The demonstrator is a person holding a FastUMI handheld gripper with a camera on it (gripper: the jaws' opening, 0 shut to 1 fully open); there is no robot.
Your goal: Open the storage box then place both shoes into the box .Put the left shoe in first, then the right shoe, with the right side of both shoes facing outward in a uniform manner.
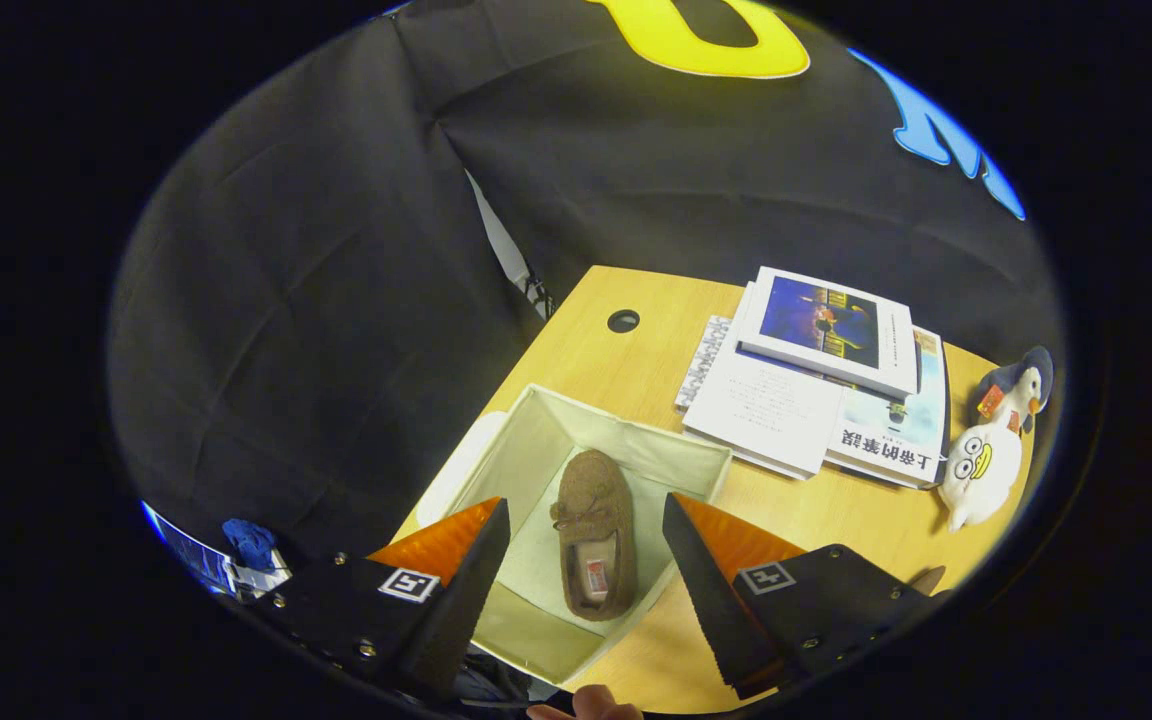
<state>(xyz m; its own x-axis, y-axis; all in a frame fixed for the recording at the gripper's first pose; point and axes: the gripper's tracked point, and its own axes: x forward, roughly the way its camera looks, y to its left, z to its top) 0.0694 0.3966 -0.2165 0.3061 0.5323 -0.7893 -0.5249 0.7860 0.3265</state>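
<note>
Progress, as we judge it, stands at about the halfway mark: the storage box (608,430) sits open in the lower middle of the frame, on the near corner of the wooden table (596,355), and one brown shoe (593,533) already lies flat on its pale floor, sole down, toe pointing toward the far wall of the box and heel opening toward us. We take this to be the left shoe, since the task puts it in first, though we cannot confirm left or right from its shape here, nor say for certain which side faces outward. What remains, by our reading, is the second shoe, set beside the first in the same orientation. Our gripper (586,560) hovers above the box at the bottom of the frame with its fingers spread wide; the shoe appears in the gap between them but well below, and neither finger touches it or the box walls, so we hold nothing. To the right of centre a stack of books (816,385) rests on the table, and a penguin plush toy (986,450) lies near the right edge beyond them. Part of a person's hand (591,705) shows at the very bottom edge.
</note>
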